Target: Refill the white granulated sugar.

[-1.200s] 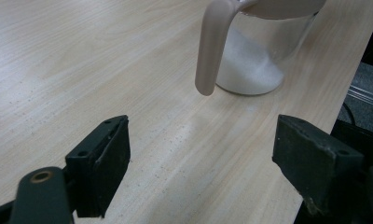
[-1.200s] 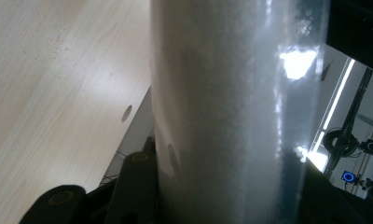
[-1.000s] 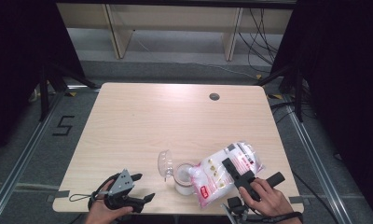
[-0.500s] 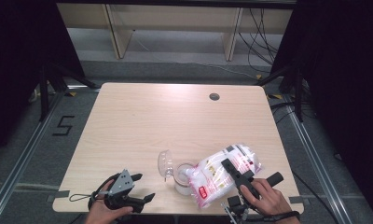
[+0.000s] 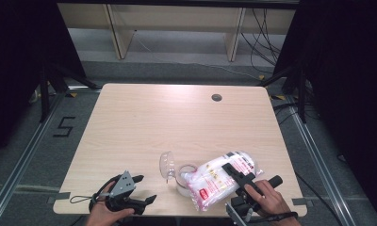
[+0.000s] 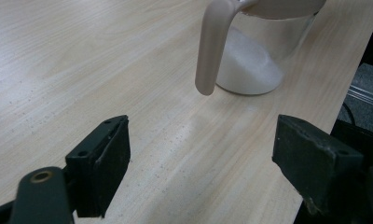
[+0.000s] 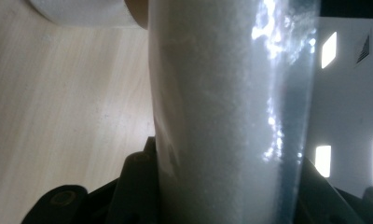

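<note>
A clear jar (image 5: pixel 184 178) with its lid (image 5: pixel 167 165) flipped open stands near the table's front edge, part full of white powder (image 6: pixel 247 70). Its pale handle (image 6: pixel 211 46) faces my left gripper. My right gripper (image 5: pixel 241 181) is shut on a clear plastic bag of white powder (image 5: pixel 219 179) with red print. The bag is tilted, its lower end over the jar's mouth, and it rises between the jaws in the right gripper view (image 7: pixel 222 116). My left gripper (image 5: pixel 142 190) rests open at the front left, its fingers (image 6: pixel 100 163) apart with bare table between them.
The light wooden table (image 5: pixel 177 122) has a small dark grommet hole (image 5: pixel 217 97) at the back right. Dark stands and cables stand on the floor around it, and a wooden shelf frame (image 5: pixel 177 28) lies beyond the far edge.
The bag in my right gripper has tipped and shifted slightly left toward the jar. The left gripper has not moved.
</note>
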The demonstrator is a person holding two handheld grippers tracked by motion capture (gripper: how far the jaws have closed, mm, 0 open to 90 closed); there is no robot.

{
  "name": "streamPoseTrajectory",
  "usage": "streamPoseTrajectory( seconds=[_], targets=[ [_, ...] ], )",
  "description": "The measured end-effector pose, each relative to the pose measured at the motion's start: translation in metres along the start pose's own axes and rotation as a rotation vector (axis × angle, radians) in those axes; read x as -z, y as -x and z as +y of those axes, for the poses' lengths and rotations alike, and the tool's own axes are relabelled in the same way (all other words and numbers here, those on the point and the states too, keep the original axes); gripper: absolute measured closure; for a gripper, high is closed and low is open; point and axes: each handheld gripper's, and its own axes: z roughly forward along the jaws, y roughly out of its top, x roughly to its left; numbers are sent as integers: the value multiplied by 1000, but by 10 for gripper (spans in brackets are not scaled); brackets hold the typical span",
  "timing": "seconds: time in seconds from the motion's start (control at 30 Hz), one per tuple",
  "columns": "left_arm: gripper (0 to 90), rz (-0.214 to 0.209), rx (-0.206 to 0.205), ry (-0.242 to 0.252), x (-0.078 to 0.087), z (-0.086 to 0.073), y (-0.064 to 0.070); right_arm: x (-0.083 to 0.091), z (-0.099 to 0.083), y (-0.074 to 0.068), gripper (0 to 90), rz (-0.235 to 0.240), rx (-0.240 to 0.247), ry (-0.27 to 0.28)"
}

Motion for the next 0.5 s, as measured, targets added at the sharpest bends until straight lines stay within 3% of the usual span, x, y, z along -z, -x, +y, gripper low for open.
streamPoseTrajectory(
  seconds=[0.1,0.23,0.3,0.33,0.4,0.47,0.5],
  targets=[
    [188,1,0,-1,0,0,0,-1,-3,1,658,2,-21,28],
    [188,1,8,6,-1,0,1,-3,-9,0,661,34,-107,58],
    [188,0,10,12,-1,0,1,-2,-12,-1,662,62,-188,58],
    [188,0,9,12,-1,0,1,-4,-14,0,663,56,-204,93],
    [188,0,9,13,-1,0,1,-3,-16,-2,664,77,-295,84],
    [188,0,9,11,-1,0,1,-8,-21,-4,665,83,-355,131],
    [188,1,6,10,-1,0,0,-7,-22,-3,665,96,-380,113]
  ],
)
